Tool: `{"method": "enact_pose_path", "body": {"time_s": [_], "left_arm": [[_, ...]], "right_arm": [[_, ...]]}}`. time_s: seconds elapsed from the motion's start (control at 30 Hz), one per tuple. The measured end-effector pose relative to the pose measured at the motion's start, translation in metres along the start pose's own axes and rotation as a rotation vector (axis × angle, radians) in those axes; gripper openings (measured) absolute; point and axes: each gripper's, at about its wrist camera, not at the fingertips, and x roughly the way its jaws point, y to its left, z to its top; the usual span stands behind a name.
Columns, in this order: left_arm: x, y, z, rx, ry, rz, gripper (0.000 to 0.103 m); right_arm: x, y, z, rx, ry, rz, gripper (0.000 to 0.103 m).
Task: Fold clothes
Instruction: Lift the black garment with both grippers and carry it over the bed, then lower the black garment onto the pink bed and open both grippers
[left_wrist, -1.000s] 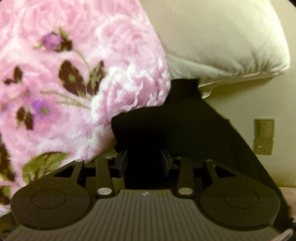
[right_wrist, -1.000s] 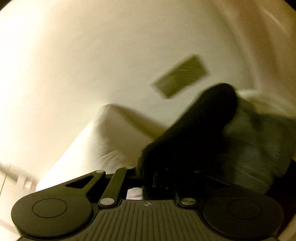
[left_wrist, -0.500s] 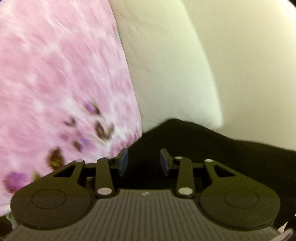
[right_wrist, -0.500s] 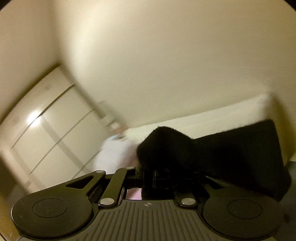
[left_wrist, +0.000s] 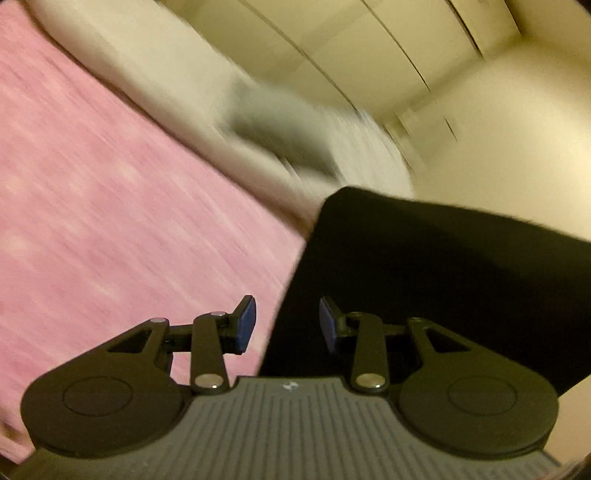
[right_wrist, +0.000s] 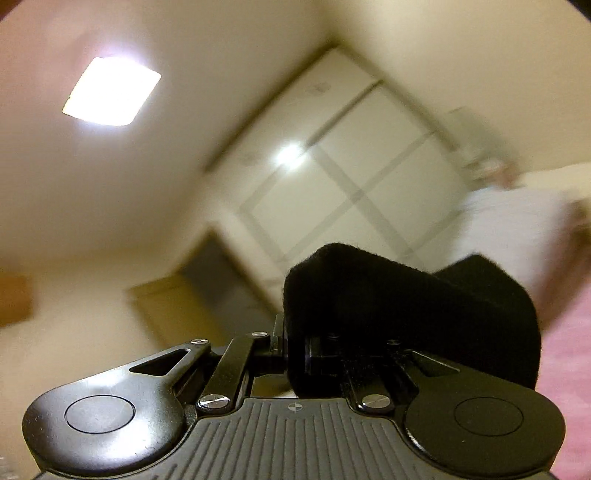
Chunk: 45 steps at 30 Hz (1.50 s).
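- The left gripper (left_wrist: 287, 325) has its jaws parted, with a clear gap between the blue pads (left_wrist: 246, 325); nothing is pinched between them.
- The black garment (left_wrist: 424, 288) fills the space ahead of and to the right of that gap. Its straight left edge runs up between the pads, and its surface is flat, matte and featureless.
- Left of the garment lies a pink blanket (left_wrist: 122, 221), streaked by blur. Beyond it are a pale pillow (left_wrist: 155, 74) and an indistinct grey shape (left_wrist: 280, 129).
- The right gripper (right_wrist: 295, 354) is clamped on the same black garment (right_wrist: 406, 314); the cloth bunches over the jaws and hides the right finger entirely.
- Here the garment reads as a thick, fuzzy fold with a rounded hump directly above the jaws, draping away to the right.
- Behind it, the right wrist view tilts up toward a white panelled wardrobe (right_wrist: 351, 166) and a lit ceiling lamp (right_wrist: 110, 96).
- A strip of the pink blanket (right_wrist: 569, 369) shows at the right edge.
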Motion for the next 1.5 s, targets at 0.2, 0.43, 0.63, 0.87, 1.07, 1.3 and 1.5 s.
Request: {"method": "enact_pose_path", "body": {"time_s": [0.2,0.43,0.63,0.87,1.07,1.3,1.5], "left_arm": [[-0.072,0.074,0.041,-0.056,-0.135,0.185,0.031],[-0.091,0.102,0.019,-0.012,-0.038,0.400,0.031],[-0.116,0.106,-0.017,0.045,0.015,0.502,0.031],[-0.133,0.096,-0.070,0.118,0.079,0.631,0.033],[-0.150,0.077,-0.115,0.152,0.128,0.662,0.034],[-0.164,0.057,-0.144,0.228,0.145,0.718,0.036],[-0.172,0.051,-0.143,0.242,0.122,0.718,0.037]], "right_arm": [[0.131,0.043,-0.076,-0.250,0.453,-0.398,0.047],[0.166,0.037,-0.185,-0.292,0.864,-0.412,0.047],[0.121,0.045,-0.281,-0.400,1.066,-0.349,0.047],[0.076,0.037,-0.299,-0.430,1.164,-0.303,0.047],[0.035,0.032,-0.307,-0.427,1.212,-0.291,0.047],[0.000,0.036,-0.316,-0.422,1.227,-0.254,0.047],[-0.007,0.040,-0.311,-0.442,1.219,-0.246,0.047]]}}
